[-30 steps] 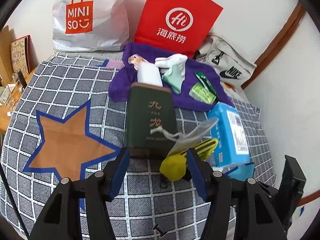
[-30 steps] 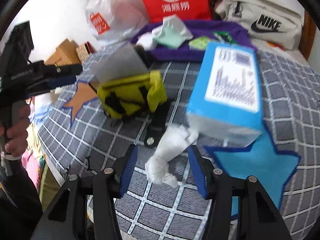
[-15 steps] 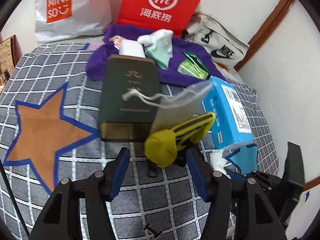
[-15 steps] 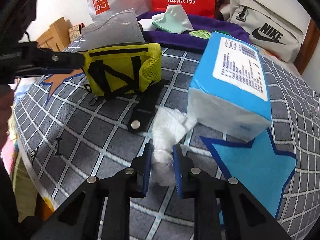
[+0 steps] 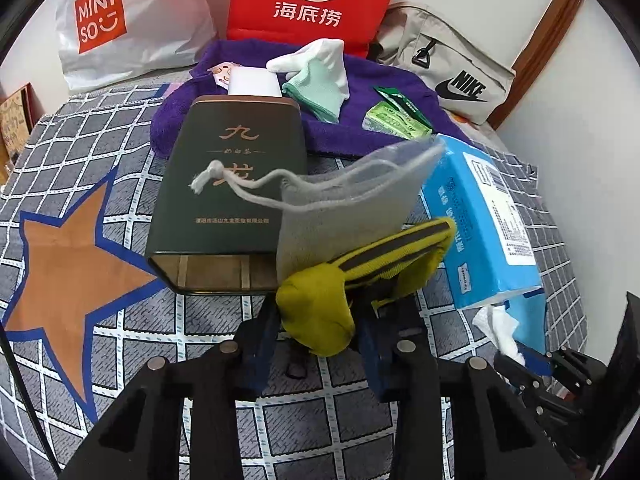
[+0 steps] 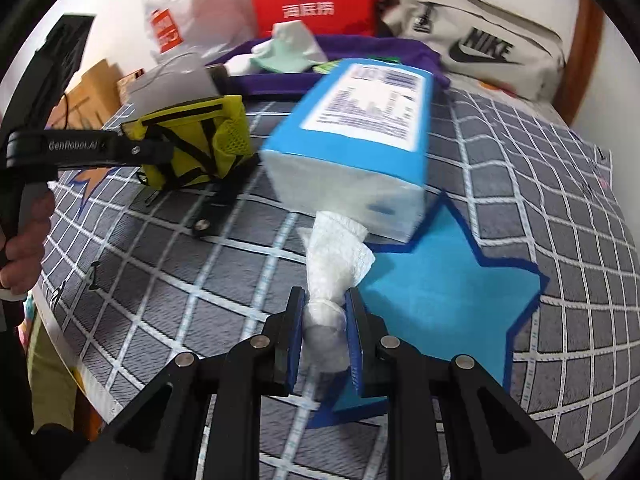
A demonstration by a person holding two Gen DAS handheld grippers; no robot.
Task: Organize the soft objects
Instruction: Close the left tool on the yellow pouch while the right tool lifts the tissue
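Observation:
My left gripper (image 5: 316, 332) is shut on a yellow pouch (image 5: 320, 312) with black straps, with a grey drawstring bag (image 5: 344, 204) resting on top of it. The pouch also shows in the right wrist view (image 6: 192, 148). My right gripper (image 6: 324, 316) is shut on a white tissue (image 6: 332, 264) that sticks out of a blue tissue pack (image 6: 360, 132). The pack tilts up off the checked cloth. The pack also shows in the left wrist view (image 5: 480, 220).
A dark green tin box (image 5: 228, 196) lies beside the pouch. A purple towel (image 5: 360, 80) behind holds a white-green glove (image 5: 320, 76) and green packets (image 5: 396, 116). A red paper bag (image 5: 312, 0), a white Miniso bag (image 5: 120, 20) and a Nike bag (image 5: 452, 68) stand at the wall.
My left gripper moved forward and closed on the yellow pouch. My right gripper closed on the tissue and pulled; the blue pack tilted up with it.

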